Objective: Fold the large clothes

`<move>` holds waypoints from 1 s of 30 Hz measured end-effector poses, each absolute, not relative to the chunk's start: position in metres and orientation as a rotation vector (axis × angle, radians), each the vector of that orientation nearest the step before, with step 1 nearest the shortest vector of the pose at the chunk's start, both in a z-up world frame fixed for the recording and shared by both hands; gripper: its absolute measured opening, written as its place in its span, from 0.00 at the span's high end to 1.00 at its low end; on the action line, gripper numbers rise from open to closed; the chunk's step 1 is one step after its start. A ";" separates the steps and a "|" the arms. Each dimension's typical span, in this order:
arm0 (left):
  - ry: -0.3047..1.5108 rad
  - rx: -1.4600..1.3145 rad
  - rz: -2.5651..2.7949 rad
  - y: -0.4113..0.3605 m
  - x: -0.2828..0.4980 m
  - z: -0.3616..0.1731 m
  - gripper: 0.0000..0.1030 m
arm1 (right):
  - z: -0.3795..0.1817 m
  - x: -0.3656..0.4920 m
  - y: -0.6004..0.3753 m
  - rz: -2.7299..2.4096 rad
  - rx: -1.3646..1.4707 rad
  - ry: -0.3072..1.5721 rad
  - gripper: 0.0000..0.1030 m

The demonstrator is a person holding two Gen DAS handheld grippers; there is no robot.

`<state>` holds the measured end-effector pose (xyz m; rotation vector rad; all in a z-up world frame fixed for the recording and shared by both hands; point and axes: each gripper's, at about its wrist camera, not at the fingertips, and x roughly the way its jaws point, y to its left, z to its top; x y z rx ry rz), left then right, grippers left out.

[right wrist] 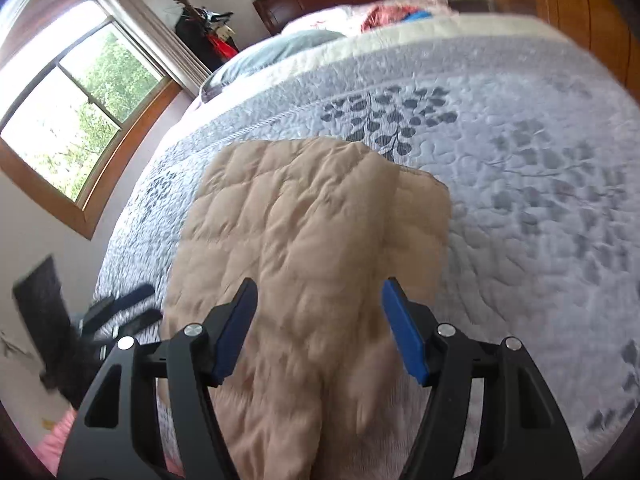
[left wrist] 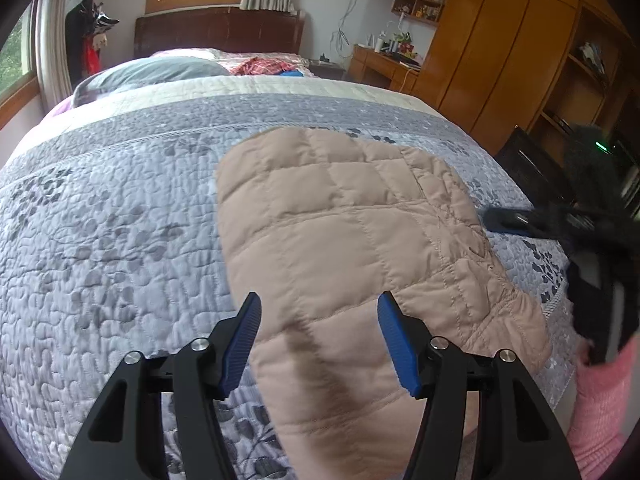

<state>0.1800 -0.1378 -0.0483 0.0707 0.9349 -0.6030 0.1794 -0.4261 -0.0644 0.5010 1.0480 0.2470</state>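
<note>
A beige quilted jacket [left wrist: 340,240] lies folded flat on the grey leaf-patterned bed quilt [left wrist: 120,220], near the bed's front edge. My left gripper [left wrist: 320,300] hovers above the jacket's near end, open, its blue pads apart and touching no cloth. In the right wrist view the same jacket [right wrist: 304,220] stretches away from my right gripper [right wrist: 320,286], which is open above it with nothing pinched. Each gripper shows in the other's view: the right gripper [left wrist: 520,222] blurred at the jacket's right edge, the left gripper [right wrist: 128,308] at the jacket's left edge.
A grey pillow [left wrist: 152,72] and a red plaid garment [left wrist: 264,66] lie near the dark headboard [left wrist: 216,30]. Wooden wardrobes [left wrist: 500,52] and a desk [left wrist: 380,64] stand to the right of the bed. A window [right wrist: 80,108] is on the left. A pink sleeve [left wrist: 600,420] shows at the lower right.
</note>
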 end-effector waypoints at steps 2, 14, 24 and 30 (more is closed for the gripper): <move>0.940 0.077 -0.600 -0.144 0.183 -0.050 0.42 | -0.077 0.196 -0.430 0.270 0.543 1.072 0.40; 0.933 0.008 -0.486 -0.156 0.236 -0.050 0.44 | -0.071 0.197 -0.435 0.285 0.520 1.028 0.91; 0.956 0.068 -0.463 -0.168 0.250 -0.083 0.41 | -0.113 0.202 -0.439 0.259 0.535 1.105 0.89; 0.967 0.088 -0.455 -0.171 0.252 -0.090 0.41 | -0.127 0.203 -0.433 0.250 0.530 1.113 0.89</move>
